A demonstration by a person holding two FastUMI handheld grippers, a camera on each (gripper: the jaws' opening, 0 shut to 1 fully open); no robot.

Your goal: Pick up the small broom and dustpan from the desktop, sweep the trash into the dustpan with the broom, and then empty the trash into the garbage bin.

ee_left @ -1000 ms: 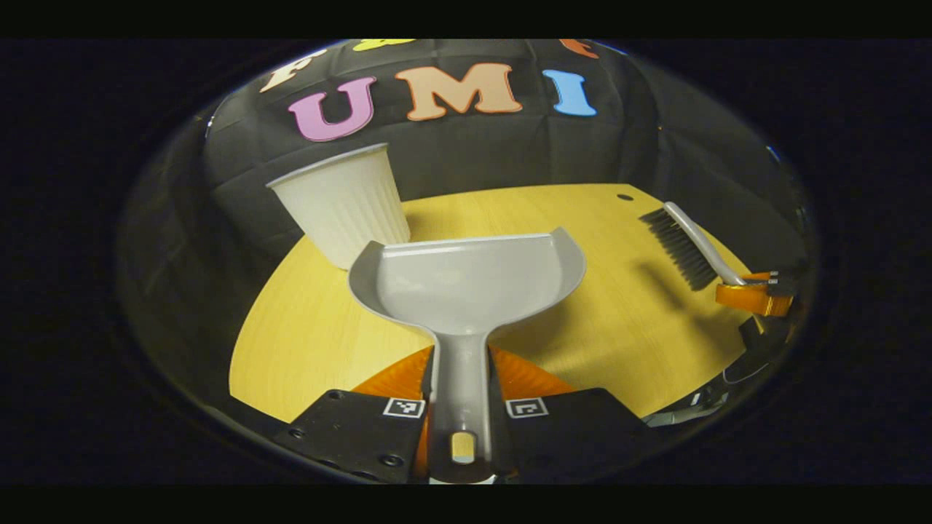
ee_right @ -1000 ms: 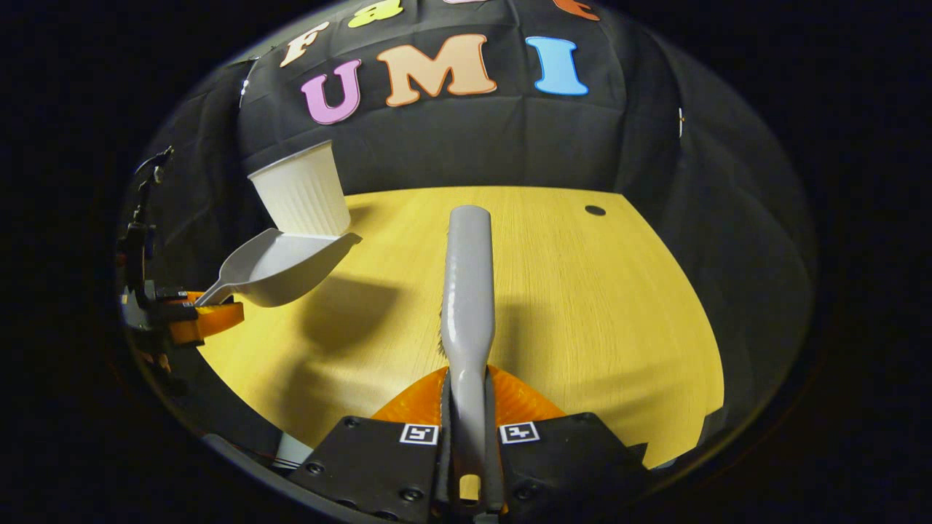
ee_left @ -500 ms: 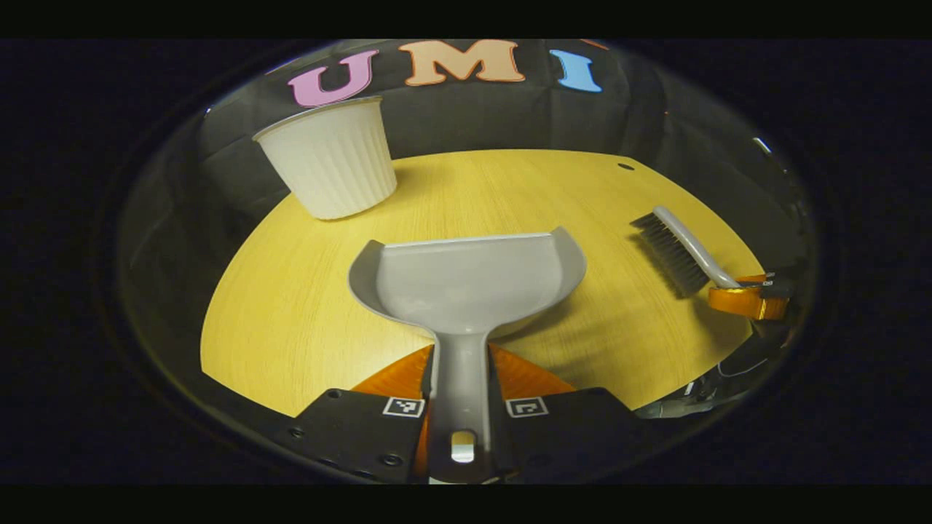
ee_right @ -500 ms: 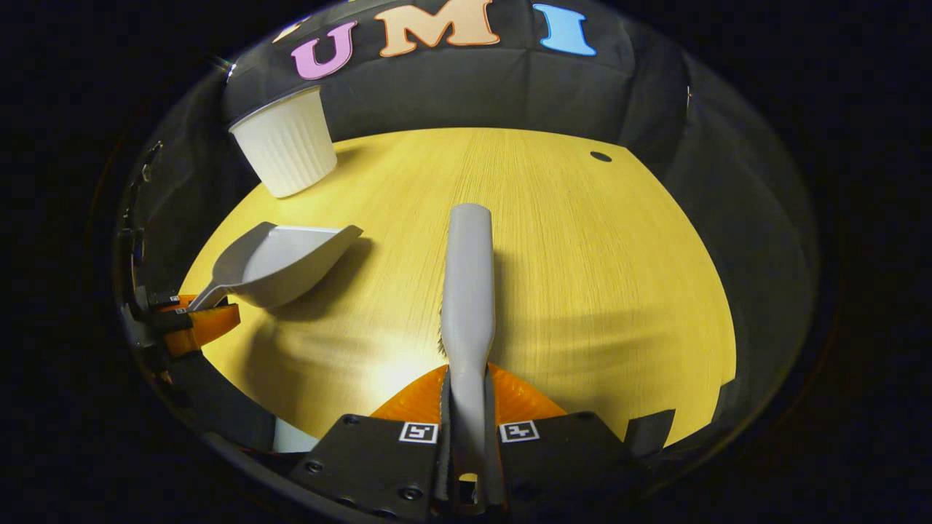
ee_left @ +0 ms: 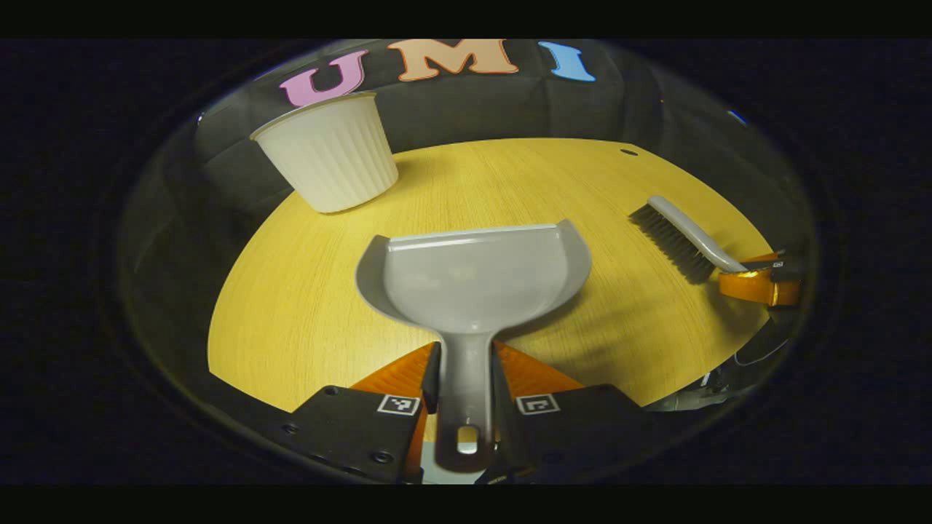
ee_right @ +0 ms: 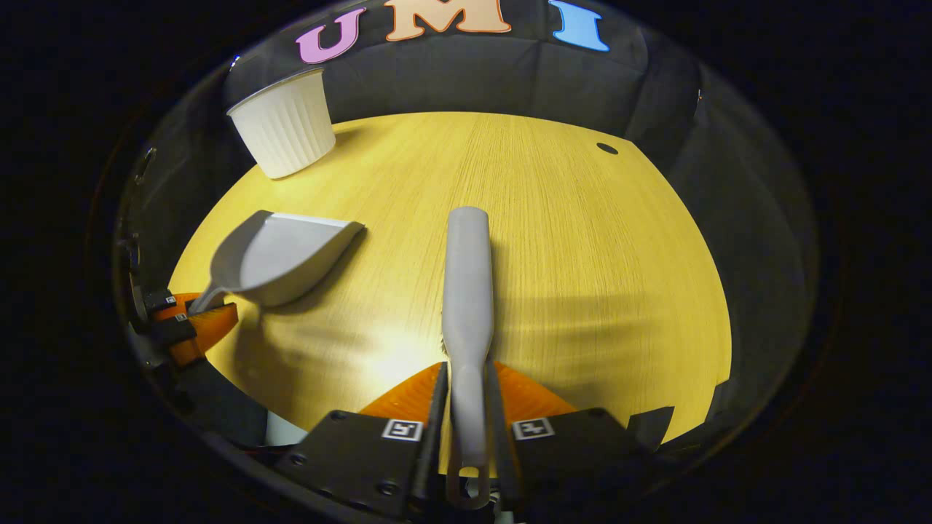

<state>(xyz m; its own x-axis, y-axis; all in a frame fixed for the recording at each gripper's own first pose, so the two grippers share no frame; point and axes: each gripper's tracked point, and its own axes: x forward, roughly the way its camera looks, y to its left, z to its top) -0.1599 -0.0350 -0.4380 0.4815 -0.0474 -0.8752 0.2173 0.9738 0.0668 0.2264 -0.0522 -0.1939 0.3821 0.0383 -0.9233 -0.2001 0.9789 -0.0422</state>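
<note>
- both tools have dropped toward the desk since a second ago: the dustpan, then raised in front of the garbage bin, now sits low over the wood with the bin standing apart behind it.
- left gripper has its fingers clamped on the dustpan's handle, pan mouth facing the back wall.
- right gripper has its fingers closed on the broom handle; seen from the left gripper view, the broom's bristles point down at the desk near the right edge.
- open yellow desktop runs between dustpan and broom and on to the far edge, where a small dark hole marks the right corner.
- white ribbed bin stands upright at the desk's far left corner, close to the edge.
- black cloth wall closes off the back and sides of the booth.
</note>
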